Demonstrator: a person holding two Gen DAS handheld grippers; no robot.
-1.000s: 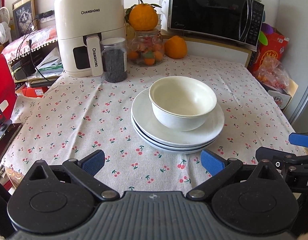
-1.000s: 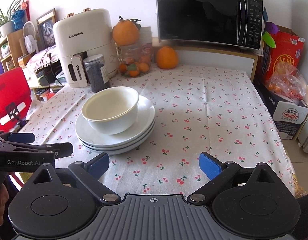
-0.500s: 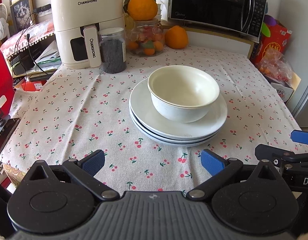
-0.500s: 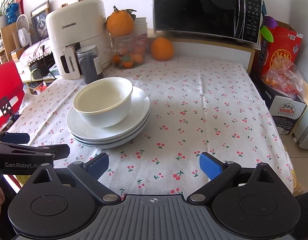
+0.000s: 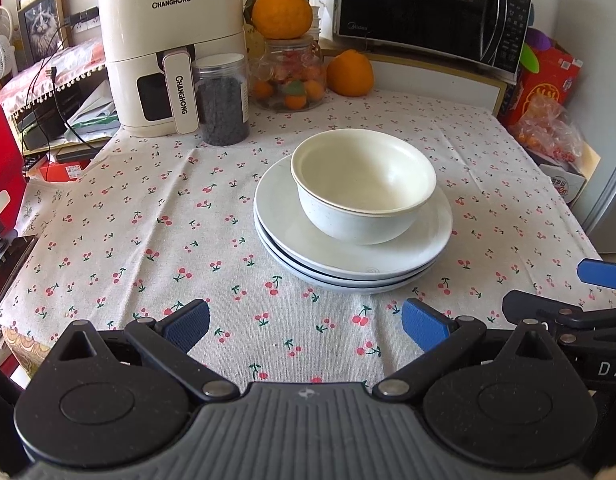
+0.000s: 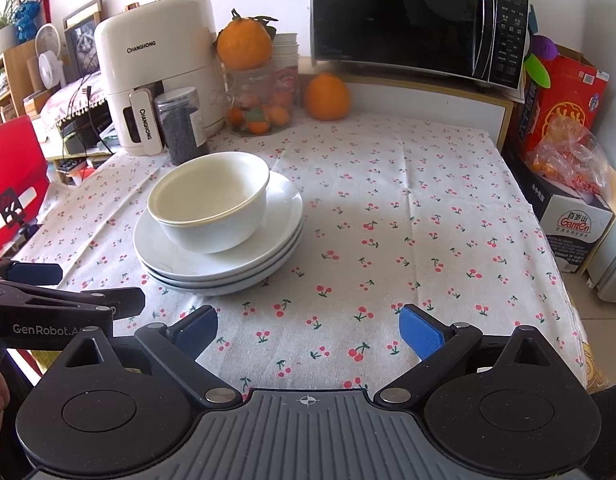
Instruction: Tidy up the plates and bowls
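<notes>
Bowls: white bowl (image 5: 363, 190) sits upright on the plate stack, nothing in it. Double rim line shows, looks like 2 bowls nested, can't tell for sure.
Plates: stack of plates (image 5: 353, 254), 3 rims visible, white w/ dark edge lines. Bowl rests on the top one, set toward the back of it.
Location: stack is mid-table on the cherry-print tablecloth (image 5: 148, 216), in front of both grippers, touching neither.
Left gripper: left gripper (image 5: 306, 322) has fingers spread wide, holding nothing, low over the near table edge; stack lies just ahead, slightly right.
Right gripper: right gripper (image 6: 308, 330) also spread apart & empty, over bare cloth; stack is ahead to its left.
Dark jar: clear plastic jar (image 5: 222, 100) w/ lid, filled w/ dark granules, just beside the air fryer (image 5: 168, 44).
Glass jar: glass jar (image 5: 290, 76) holds small oranges & sth green; a big orange (image 5: 282, 10) sits on its lid.
Other fruit: 2nd orange (image 5: 349, 74) on the table right of the glass jar.
Back: microwave (image 5: 431, 4) on a raised shelf at the rear right.
Bag: plastic bag (image 6: 567, 154) w/ orange fruit-like bits on a box at the right, off the table.
</notes>
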